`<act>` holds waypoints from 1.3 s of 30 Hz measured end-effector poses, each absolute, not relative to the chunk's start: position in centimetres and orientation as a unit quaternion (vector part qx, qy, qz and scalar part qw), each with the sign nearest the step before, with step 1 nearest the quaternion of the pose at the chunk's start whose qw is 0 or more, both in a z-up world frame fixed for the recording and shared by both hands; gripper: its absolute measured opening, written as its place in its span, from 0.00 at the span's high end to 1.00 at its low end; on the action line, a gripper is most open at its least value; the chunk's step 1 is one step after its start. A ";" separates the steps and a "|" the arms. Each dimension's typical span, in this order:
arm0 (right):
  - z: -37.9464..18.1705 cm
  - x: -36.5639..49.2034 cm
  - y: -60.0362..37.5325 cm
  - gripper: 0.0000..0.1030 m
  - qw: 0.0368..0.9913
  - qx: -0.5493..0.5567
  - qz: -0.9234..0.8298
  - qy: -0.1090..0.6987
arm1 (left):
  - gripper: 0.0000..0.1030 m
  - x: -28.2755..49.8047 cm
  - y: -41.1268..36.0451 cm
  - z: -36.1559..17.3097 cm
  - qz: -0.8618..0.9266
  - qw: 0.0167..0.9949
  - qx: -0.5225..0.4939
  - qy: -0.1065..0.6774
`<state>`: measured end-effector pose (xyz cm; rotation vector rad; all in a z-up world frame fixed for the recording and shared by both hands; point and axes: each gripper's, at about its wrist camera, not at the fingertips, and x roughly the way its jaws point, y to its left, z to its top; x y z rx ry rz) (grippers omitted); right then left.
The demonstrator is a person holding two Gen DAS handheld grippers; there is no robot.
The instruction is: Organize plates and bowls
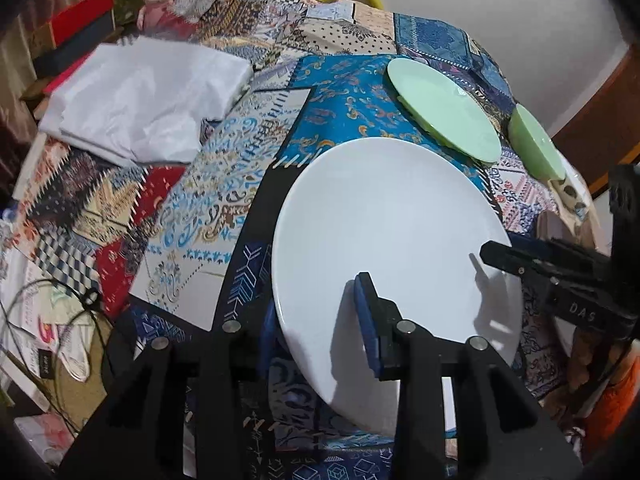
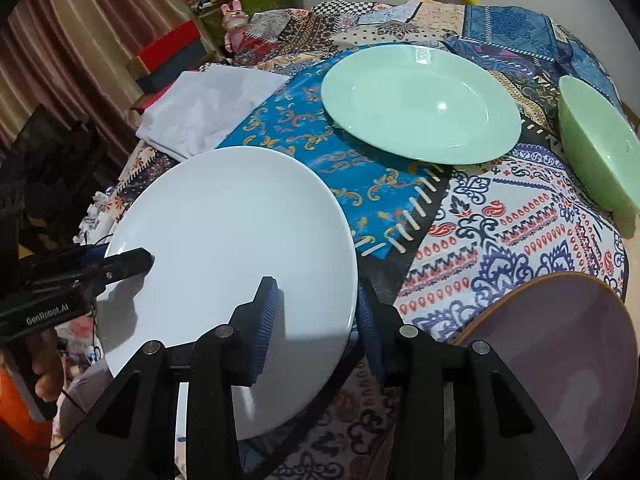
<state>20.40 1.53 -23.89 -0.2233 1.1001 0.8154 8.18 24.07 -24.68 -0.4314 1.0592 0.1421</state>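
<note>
A large white plate (image 1: pixel 392 248) (image 2: pixel 240 248) is held tilted above the patchwork tablecloth by both grippers. My left gripper (image 1: pixel 320 320) is shut on its left rim, one finger on top and one underneath. My right gripper (image 2: pixel 316 320) is shut on its right rim the same way; it shows in the left wrist view (image 1: pixel 520 264) too. A pale green plate (image 2: pixel 420 104) (image 1: pixel 444 108) lies beyond it. A pale green bowl (image 2: pixel 600 152) (image 1: pixel 536 144) stands at the right. A lilac plate with a brown rim (image 2: pixel 560 352) sits near right.
A folded white cloth (image 1: pixel 140 96) (image 2: pixel 204 108) lies at the left of the table. Boxes and a pink rabbit toy (image 2: pixel 234 20) stand beyond the far left edge. Cables and papers (image 1: pixel 52 312) lie at the near left.
</note>
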 end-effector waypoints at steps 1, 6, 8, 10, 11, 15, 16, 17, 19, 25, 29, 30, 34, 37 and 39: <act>-23.9 20.3 1.5 0.65 0.769 -0.103 0.376 0.507 | 0.65 8.1 24.2 -24.7 0.064 0.837 -0.208 0.501; -24.4 20.0 1.2 0.66 0.763 -0.096 0.379 0.515 | 0.65 7.8 23.9 -24.8 0.065 0.839 -0.207 0.498; -24.4 20.0 1.4 0.66 0.764 -0.098 0.378 0.514 | 0.64 7.8 23.9 -24.8 0.067 0.840 -0.206 0.498; -24.3 20.0 1.4 0.67 0.765 -0.096 0.377 0.514 | 0.64 7.8 23.7 -24.6 0.071 0.840 -0.202 0.498; -24.3 20.1 1.3 0.67 0.765 -0.092 0.377 0.514 | 0.65 7.9 23.6 -24.5 0.073 0.841 -0.200 0.498; -24.0 20.0 0.7 0.67 0.769 -0.080 0.377 0.511 | 0.65 7.8 23.2 -23.8 0.078 0.843 -0.192 0.496; -23.8 19.9 0.6 0.67 0.771 -0.078 0.376 0.508 | 0.65 7.7 23.0 -23.5 0.077 0.845 -0.191 0.494; -23.6 19.8 0.4 0.67 0.774 -0.076 0.375 0.505 | 0.65 7.7 22.9 -23.3 0.077 0.846 -0.190 0.492; -23.1 19.7 0.0 0.67 0.778 -0.071 0.375 0.499 | 0.64 7.6 22.5 -22.5 0.075 0.851 -0.186 0.485; -21.4 19.2 -1.7 0.67 0.798 -0.062 0.368 0.473 | 0.65 8.0 20.7 -20.2 0.068 0.867 -0.166 0.466; -20.2 19.1 -3.6 0.67 0.809 -0.048 0.364 0.459 | 0.65 8.3 19.2 -18.9 0.058 0.873 -0.158 0.457; -19.9 19.1 -4.0 0.67 0.812 -0.046 0.362 0.456 | 0.65 8.3 18.7 -18.6 0.055 0.875 -0.156 0.455; -18.7 18.9 -6.0 0.67 0.823 -0.036 0.353 0.443 | 0.65 8.5 16.9 -17.4 0.042 0.882 -0.145 0.446; -18.0 18.8 -7.4 0.67 0.831 -0.029 0.347 0.434 | 0.65 8.8 15.4 -16.6 0.030 0.886 -0.141 0.442; -17.6 18.7 -8.5 0.67 0.836 -0.025 0.342 0.429 | 0.65 9.1 14.6 -16.2 0.023 0.887 -0.138 0.440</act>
